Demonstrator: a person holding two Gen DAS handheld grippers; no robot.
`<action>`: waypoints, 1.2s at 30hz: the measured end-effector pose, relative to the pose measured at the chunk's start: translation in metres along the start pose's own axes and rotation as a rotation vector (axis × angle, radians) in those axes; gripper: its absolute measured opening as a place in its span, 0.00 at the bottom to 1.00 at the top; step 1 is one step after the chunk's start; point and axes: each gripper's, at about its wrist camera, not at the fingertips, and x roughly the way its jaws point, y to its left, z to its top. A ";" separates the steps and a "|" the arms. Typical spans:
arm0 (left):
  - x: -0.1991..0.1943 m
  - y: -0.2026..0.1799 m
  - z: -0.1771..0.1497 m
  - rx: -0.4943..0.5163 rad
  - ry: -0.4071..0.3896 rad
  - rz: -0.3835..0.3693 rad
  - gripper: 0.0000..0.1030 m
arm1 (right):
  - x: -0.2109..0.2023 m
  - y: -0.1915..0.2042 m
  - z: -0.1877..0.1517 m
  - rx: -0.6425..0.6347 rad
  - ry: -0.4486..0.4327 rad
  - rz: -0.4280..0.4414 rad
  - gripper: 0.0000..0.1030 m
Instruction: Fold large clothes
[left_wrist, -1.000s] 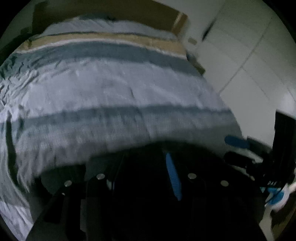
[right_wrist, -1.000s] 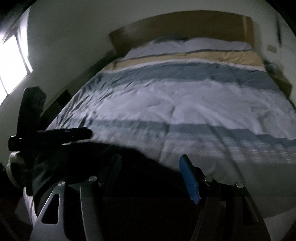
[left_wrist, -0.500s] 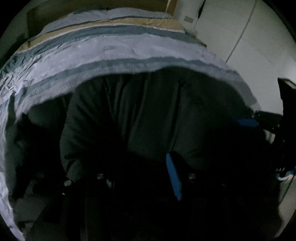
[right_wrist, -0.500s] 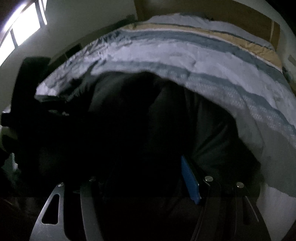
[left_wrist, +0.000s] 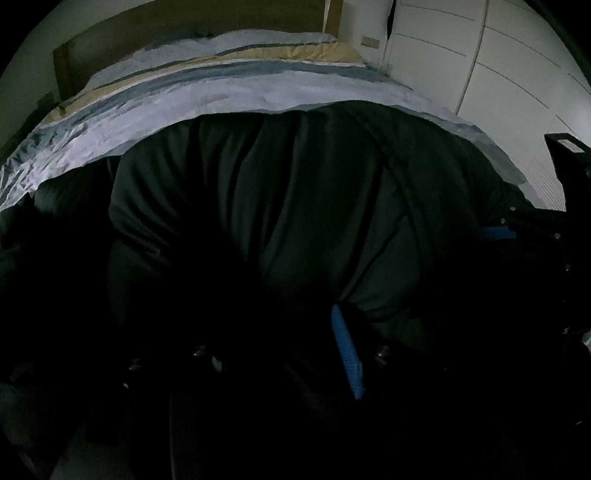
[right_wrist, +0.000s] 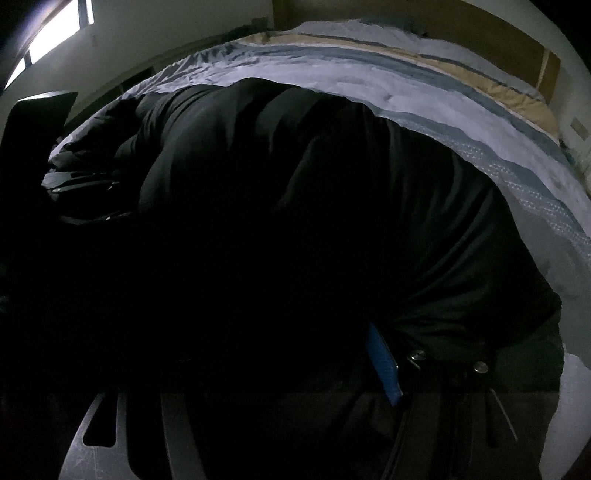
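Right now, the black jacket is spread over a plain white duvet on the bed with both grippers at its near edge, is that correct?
Not quite: the duvet is striped, not plain white, with pale, blue-grey and tan bands, as the right wrist view shows. The rest holds: the black jacket lies over it on the bed, and the left gripper and right gripper are at its near edge.

Black jacket spread over striped bedspread, dim.

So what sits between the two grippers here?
Only the black jacket lying on the striped bedspread spans from the left gripper to the right gripper; the left wrist view shows it.
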 end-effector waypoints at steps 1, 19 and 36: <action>0.000 0.000 0.000 0.001 -0.001 0.000 0.42 | 0.000 0.001 0.000 -0.003 -0.003 -0.005 0.64; -0.075 -0.025 -0.007 -0.027 -0.005 0.057 0.43 | -0.071 0.037 0.008 0.023 -0.022 -0.056 0.66; -0.126 -0.036 -0.020 -0.048 -0.023 0.081 0.42 | -0.111 0.043 -0.016 0.115 -0.040 -0.098 0.66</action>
